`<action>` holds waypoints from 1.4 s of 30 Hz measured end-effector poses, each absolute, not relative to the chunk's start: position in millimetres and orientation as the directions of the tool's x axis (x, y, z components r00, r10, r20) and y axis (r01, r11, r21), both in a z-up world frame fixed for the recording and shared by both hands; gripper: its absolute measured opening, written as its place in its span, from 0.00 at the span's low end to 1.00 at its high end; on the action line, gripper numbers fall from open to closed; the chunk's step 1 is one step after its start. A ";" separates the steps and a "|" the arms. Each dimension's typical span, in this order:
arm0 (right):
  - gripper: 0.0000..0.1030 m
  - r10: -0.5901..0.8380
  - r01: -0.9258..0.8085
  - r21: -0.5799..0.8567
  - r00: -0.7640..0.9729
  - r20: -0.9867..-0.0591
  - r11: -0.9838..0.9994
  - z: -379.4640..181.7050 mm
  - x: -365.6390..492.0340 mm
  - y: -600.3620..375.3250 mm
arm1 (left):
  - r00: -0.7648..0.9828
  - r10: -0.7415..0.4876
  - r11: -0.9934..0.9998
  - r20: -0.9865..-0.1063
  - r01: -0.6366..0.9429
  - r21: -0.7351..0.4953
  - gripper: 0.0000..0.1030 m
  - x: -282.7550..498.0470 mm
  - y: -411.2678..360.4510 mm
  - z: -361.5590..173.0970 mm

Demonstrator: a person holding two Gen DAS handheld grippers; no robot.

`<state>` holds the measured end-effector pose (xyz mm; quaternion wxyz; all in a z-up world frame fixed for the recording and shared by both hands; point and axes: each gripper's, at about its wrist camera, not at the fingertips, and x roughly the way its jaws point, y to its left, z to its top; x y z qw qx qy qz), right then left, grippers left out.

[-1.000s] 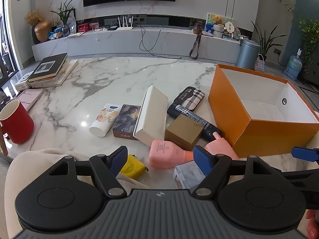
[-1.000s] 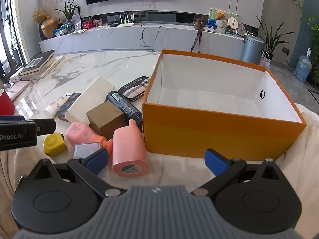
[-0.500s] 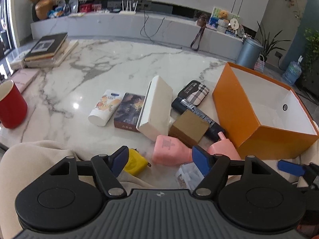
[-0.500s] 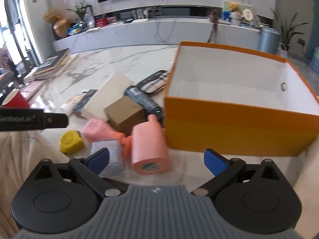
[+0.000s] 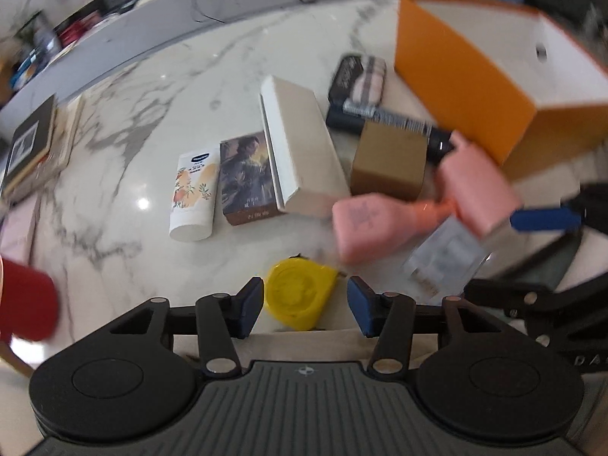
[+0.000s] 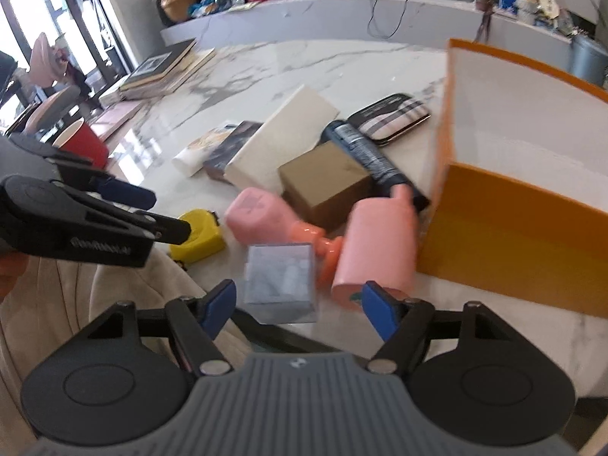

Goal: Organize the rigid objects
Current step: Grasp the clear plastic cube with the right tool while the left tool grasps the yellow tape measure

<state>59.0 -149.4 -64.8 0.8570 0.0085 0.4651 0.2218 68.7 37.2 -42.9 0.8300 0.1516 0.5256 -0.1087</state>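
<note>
Approach step, nothing boxed yet — left gripper (image 5: 305, 306) released around yellow tape measure (image 5: 298, 292); right gripper (image 6: 298, 308) released, clear box (image 6: 280, 282) at 12 o'clock — next, close.

An open orange box (image 5: 459, 87) with a white inside is set upright at the table's right side. Beside it are clustered a brown carton (image 5: 389, 163), a dark tube (image 5: 383, 119), a plaid case (image 5: 359, 78), a long cream box (image 5: 300, 144) tilted on edge, a small picture box (image 5: 247, 178) and a white tube (image 5: 193, 190). Two pink bottles (image 6: 374, 245), a clear packet (image 6: 279, 283) and a yellow tape measure (image 5: 298, 290) lie near the front edge.
</note>
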 end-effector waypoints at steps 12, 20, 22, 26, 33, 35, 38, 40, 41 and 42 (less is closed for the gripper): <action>0.58 0.420 -0.418 0.280 0.293 -0.859 0.864 -87.9 93.4 -127.0 | 0.286 0.022 0.882 -0.958 0.447 0.153 0.74 108.5 43.9 -73.2; 0.55 0.391 -0.440 0.241 0.289 -0.874 0.865 -96.7 98.9 -116.6 | 0.249 0.006 0.855 -0.968 0.500 0.134 0.77 116.3 38.4 -84.7; 0.51 0.387 -0.436 0.239 0.292 -0.875 0.868 -98.0 101.0 -117.7 | 0.244 0.014 0.850 -0.970 0.507 0.140 0.77 116.0 37.3 -89.6; 0.51 0.396 -0.435 0.249 0.291 -0.871 0.866 -97.8 102.7 -119.0 | 0.244 0.004 0.836 -0.970 0.531 0.138 0.69 116.5 34.4 -92.8; 0.50 0.391 -0.453 0.229 0.305 -0.868 0.861 -98.1 100.9 -116.1 | 0.269 -0.023 0.845 -0.963 0.521 0.126 0.57 114.9 33.7 -92.4; 0.49 0.394 -0.449 0.232 0.309 -0.866 0.863 -97.5 99.9 -118.1 | 0.285 -0.016 0.851 -0.958 0.507 0.136 0.57 111.3 32.9 -91.4; 0.46 0.397 -0.450 0.230 0.320 -0.860 0.863 -93.9 97.9 -120.1 | 0.312 -0.040 0.871 -0.949 0.476 0.119 0.57 106.4 36.2 -83.2; 0.46 0.406 -0.453 0.234 0.331 -0.852 0.860 -89.4 95.9 -122.2 | 0.325 -0.064 0.878 -0.944 0.467 0.101 0.56 103.5 38.7 -78.8; 0.46 0.414 -0.456 0.238 0.335 -0.846 0.857 -86.5 94.9 -123.3 | 0.334 -0.083 0.881 -0.939 0.465 0.088 0.56 100.9 39.9 -75.0; 0.46 0.422 -0.461 0.242 0.341 -0.840 0.854 -84.1 93.9 -124.5 | 0.341 -0.094 0.886 -0.935 0.457 0.077 0.56 99.7 40.7 -71.7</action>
